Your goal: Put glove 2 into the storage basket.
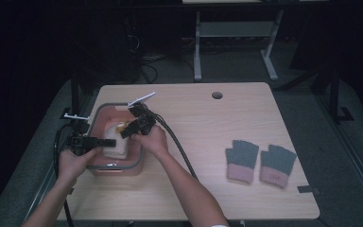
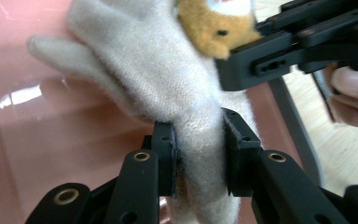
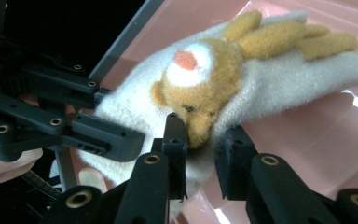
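A fluffy cream glove (image 1: 115, 142) with a tan bear face sewn on it lies inside a pink basin (image 1: 137, 163) with a grey rim, at the table's left side. My left gripper (image 1: 105, 143) reaches in from the left. In the left gripper view it (image 2: 199, 154) is shut on a fold of the glove (image 2: 168, 79), with both pads pressed into the fabric. My right gripper (image 1: 123, 134) comes in from the right. In the right gripper view its jaws (image 3: 203, 149) straddle the glove's (image 3: 270, 88) edge just under the bear's chin, and fabric fills the gap between the pads.
Two grey gloves with pink cuffs (image 1: 242, 160) (image 1: 276, 163) lie flat at the right of the wooden table (image 1: 198, 189). A round cable hole (image 1: 217, 95) sits near the far edge. Black cables trail from both grippers across the table's left half.
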Action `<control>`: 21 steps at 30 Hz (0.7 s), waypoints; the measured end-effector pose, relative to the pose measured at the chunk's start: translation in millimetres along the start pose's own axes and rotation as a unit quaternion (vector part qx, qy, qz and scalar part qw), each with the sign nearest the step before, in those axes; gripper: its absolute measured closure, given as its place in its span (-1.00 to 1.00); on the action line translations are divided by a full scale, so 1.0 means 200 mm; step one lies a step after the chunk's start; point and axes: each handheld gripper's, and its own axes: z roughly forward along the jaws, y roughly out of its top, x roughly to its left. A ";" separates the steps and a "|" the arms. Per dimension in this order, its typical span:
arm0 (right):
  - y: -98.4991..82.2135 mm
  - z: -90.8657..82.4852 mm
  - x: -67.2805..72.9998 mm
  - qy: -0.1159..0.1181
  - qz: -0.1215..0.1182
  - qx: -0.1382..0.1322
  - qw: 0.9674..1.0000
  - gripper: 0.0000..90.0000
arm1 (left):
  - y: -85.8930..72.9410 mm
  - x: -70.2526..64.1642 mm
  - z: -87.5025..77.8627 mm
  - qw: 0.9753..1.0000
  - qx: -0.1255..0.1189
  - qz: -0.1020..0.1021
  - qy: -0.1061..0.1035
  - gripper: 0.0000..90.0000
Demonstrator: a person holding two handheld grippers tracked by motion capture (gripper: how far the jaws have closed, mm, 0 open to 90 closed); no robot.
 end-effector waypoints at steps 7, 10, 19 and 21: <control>0.00 -0.02 0.01 -0.018 -0.013 0.008 1.000 0.54 | -0.01 -0.01 0.03 1.000 0.015 0.009 0.023 0.55; 0.00 -0.03 0.01 -0.021 -0.011 0.011 1.000 0.46 | -0.01 -0.01 0.03 0.999 0.031 0.014 0.038 0.55; 0.00 -0.08 0.02 -0.024 -0.005 -0.004 1.000 0.34 | -0.01 0.00 0.04 0.997 0.052 0.016 0.061 0.54; 0.00 -0.09 0.02 -0.026 -0.004 -0.004 1.000 0.33 | -0.01 0.00 0.05 0.996 0.054 0.013 0.066 0.52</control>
